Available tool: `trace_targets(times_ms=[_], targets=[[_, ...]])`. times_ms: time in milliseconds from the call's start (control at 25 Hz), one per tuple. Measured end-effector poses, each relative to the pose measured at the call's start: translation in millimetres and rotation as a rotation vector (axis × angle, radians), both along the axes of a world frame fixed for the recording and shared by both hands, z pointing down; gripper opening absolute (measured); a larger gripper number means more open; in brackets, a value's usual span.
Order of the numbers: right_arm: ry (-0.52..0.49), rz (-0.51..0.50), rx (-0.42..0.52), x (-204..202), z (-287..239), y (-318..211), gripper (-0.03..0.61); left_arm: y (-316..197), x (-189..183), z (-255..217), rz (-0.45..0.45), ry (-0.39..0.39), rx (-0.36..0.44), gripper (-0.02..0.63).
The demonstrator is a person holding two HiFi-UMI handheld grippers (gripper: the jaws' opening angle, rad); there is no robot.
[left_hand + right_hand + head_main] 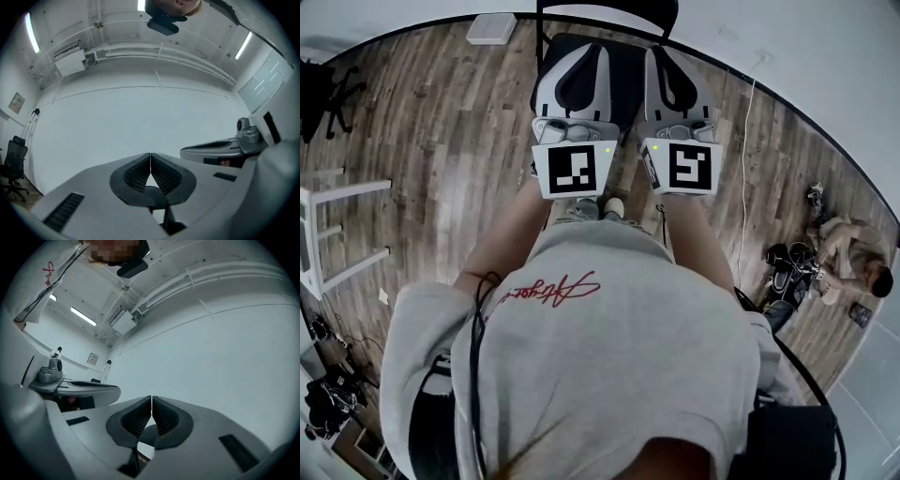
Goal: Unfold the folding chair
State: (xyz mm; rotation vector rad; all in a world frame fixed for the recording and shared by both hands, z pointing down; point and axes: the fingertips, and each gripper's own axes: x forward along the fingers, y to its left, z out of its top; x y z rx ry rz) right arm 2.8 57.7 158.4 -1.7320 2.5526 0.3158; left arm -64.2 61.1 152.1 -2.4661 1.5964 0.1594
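Observation:
In the head view my two grippers are held side by side at chest height and point away from me. The left gripper and the right gripper hang over a black chair on the wooden floor, which they mostly hide. Its black seat and a bit of dark frame show beyond them. Both gripper views look at a bare white wall and the ceiling. The left gripper is shut with nothing between its pads. The right gripper is also shut and empty. Neither touches the chair.
A white stool stands at the left and a black office chair at the far left. A person sits on the floor at the right beside gear. A white cable runs along the floor. A white box lies by the wall.

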Motion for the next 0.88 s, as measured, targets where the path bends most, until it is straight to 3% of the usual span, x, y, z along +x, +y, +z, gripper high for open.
trace_targets(times_ms=[880], targets=[[0.039,0.018,0.008,1,1,-16,0.02,-18,5,5,0.023,0.02,-0.027,0.017]])
